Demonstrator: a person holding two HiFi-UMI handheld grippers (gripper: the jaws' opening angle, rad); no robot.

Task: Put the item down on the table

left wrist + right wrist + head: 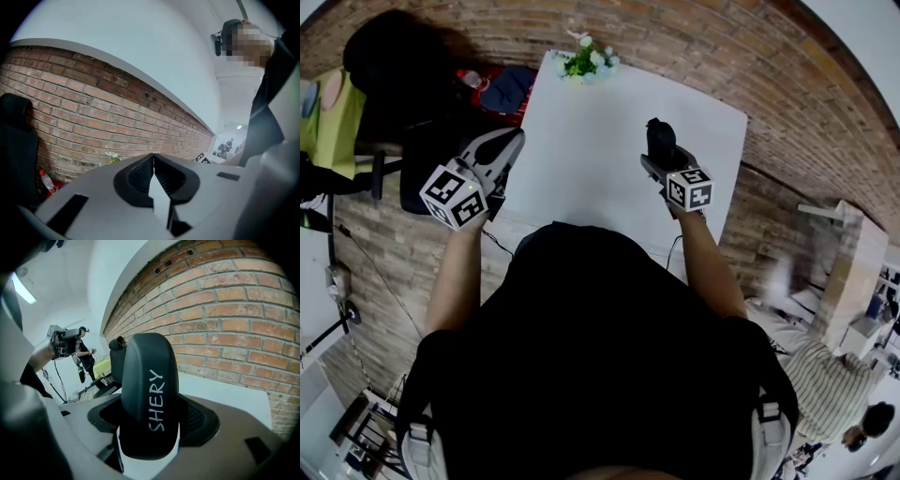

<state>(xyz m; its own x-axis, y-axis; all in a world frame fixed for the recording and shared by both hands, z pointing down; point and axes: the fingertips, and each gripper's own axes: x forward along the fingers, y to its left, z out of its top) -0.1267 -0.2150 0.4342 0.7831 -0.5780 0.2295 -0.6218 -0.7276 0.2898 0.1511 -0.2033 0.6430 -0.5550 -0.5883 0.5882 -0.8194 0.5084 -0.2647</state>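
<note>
The black rounded item, lettered "SHERY" down its face, is pinched by its lower end between the jaws of the right gripper, and most of its length stands out beyond them. In the head view, the item hangs over the white table, at about 2 o'clock from the table's middle and well inside the edges. Whether it touches the top yet cannot be told. A small bunch of flowers stands at the table's 12 o'clock edge, well apart from it. The left gripper waits off the table's 9 o'clock side, its jaws pressed together on nothing.

The main risk is letting go too early. The shell looks smooth and curved, so a release above the surface would likely make it bounce or roll. Set down on its rounded end, it may topple as the jaws spread. A pad dragging along its side could also tip it.
</note>
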